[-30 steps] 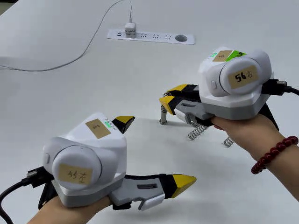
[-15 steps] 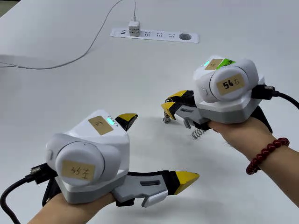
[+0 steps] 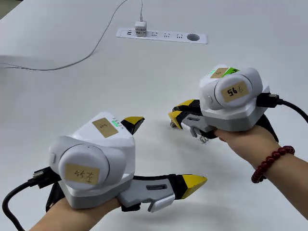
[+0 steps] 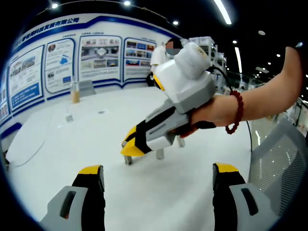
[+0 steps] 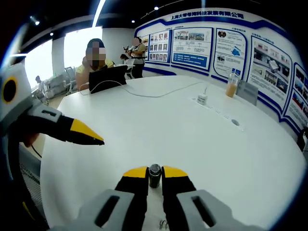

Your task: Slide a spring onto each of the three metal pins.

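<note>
My right gripper [image 3: 177,114] is clamping its fingers [image 5: 137,180] on a pin [image 5: 155,175] standing upright on the tabletop [image 3: 96,86], pointing straight up; my left gripper [image 4: 159,175] is hovering nearby, fingers wide apart.

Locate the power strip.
Head view, top centre: the power strip lies beyond the right tool, a white charger plugged in near its left end.

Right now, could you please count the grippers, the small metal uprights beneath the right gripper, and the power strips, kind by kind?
Grippers: 2 (left gripper, right gripper)
Small metal uprights: 3 (too small to tell bare pins from sprung ones)
Power strips: 1
Total: 6
</note>
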Demonstrator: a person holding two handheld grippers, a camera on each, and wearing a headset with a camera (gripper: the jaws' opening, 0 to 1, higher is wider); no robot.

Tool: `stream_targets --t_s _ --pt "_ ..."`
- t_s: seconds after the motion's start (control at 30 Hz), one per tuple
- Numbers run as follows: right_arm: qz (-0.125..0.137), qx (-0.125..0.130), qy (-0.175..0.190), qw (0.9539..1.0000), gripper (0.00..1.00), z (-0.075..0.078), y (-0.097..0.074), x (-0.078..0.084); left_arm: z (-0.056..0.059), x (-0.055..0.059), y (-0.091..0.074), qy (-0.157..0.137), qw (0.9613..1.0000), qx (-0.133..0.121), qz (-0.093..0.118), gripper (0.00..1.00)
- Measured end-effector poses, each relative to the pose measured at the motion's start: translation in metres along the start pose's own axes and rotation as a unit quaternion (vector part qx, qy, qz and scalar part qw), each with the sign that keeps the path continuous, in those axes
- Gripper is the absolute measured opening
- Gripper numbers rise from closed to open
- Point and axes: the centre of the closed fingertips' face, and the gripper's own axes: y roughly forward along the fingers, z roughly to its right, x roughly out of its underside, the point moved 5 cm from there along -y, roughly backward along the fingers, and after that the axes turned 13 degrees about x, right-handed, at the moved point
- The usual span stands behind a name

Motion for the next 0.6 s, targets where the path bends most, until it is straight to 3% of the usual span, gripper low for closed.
stream_targets --t_s 0.23,0.33,0.6 --pt "0.0 0.001 -0.001 1.0 0.13 0.0 -0.001 0.0 0.0 -0.001 0.0 0.002 1.0 -0.003 0.001 0.94" --pt "0.0 0.001 0.012 0.9999 0.21 0.0 -0.003 -0.002 -0.001 -0.001 -0.001 0.004 1.0 -0.004 0.0 0.94" --pt "0.015 0.006 0.024 0.9996 0.27 0.005 -0.015 -0.012 -0.001 -0.003 -0.001 0.01 0.9999 -0.007 -0.001 0.92"
